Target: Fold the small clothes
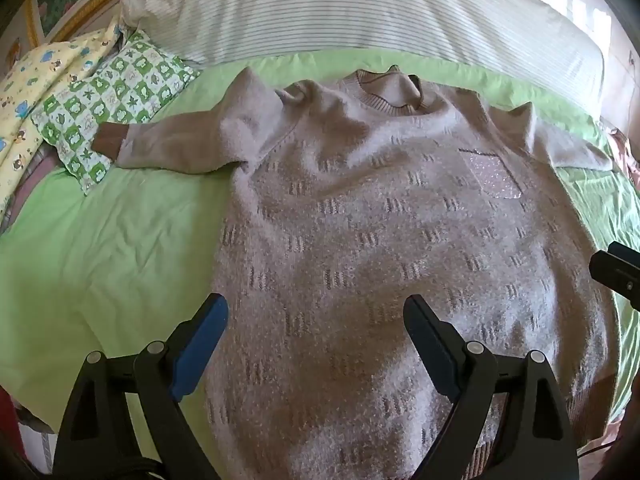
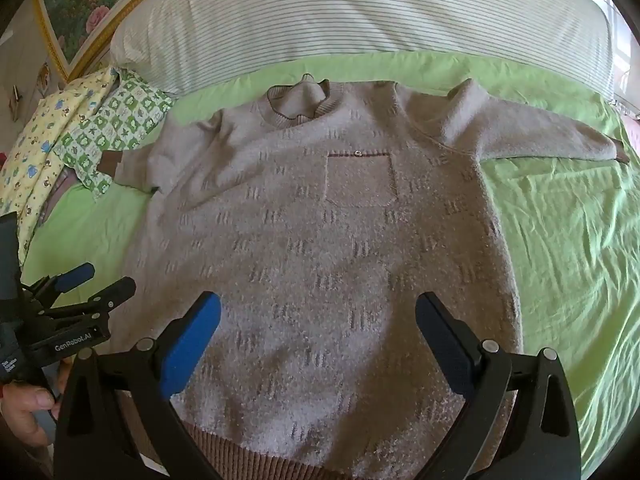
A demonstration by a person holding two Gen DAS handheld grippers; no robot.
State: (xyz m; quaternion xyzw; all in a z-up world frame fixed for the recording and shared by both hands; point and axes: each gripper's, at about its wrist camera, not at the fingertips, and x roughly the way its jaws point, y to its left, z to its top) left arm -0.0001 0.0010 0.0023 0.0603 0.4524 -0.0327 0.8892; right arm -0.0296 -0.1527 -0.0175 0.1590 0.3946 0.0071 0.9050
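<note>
Both grippers, left (image 1: 316, 316) and right (image 2: 318, 314), are spread wide, holding nothing, with the sweater (image 2: 320, 240) flat right ahead. Only the right view catches its far cuff (image 2: 621, 153).

Fuzzy beige sweater (image 2: 320, 248), flat, face up, unfolded, sleeves outspread

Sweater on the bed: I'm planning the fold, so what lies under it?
The sweater lies flat on a green sheet, its left cuff on a checked pillow. Anything beneath its body is hidden.
</note>
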